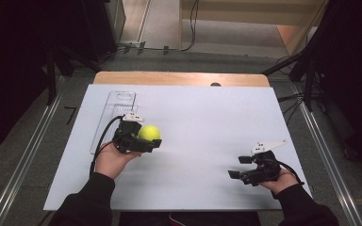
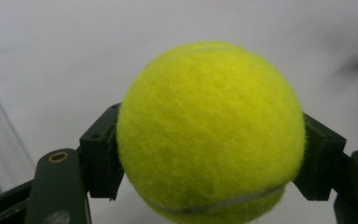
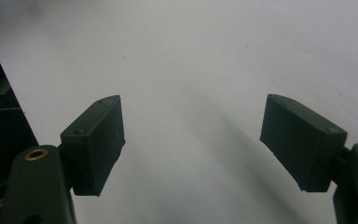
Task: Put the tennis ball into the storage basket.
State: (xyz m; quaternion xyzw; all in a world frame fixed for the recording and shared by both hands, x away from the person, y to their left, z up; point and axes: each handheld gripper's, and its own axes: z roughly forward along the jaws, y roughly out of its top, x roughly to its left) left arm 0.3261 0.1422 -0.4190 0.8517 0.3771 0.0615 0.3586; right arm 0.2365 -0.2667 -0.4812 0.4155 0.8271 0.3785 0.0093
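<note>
From the high view, my left gripper [image 1: 147, 137] sits on the left half of the white table [image 1: 202, 117], its jaws clamped on a yellow tennis ball [image 1: 149, 132]. Just behind and to the left of it lies a clear plastic tray [image 1: 118, 101], flat on the table. My right gripper [image 1: 238, 166] rests low near the front right of the table, well apart from the ball, with its jaws spread and nothing between them. My dark sleeves come in from the bottom edge.

In the left gripper view, the tennis ball [image 2: 210, 133] is pressed between my two black pads [image 2: 103, 156], one on each side of it, with its pale seam curving along the underside. The clear tray's edge [image 2: 0, 140] shows at the far left.

In the right gripper view, my pads [image 3: 95, 140] stand wide apart over the bare white table [image 3: 191, 70], holding nothing
</note>
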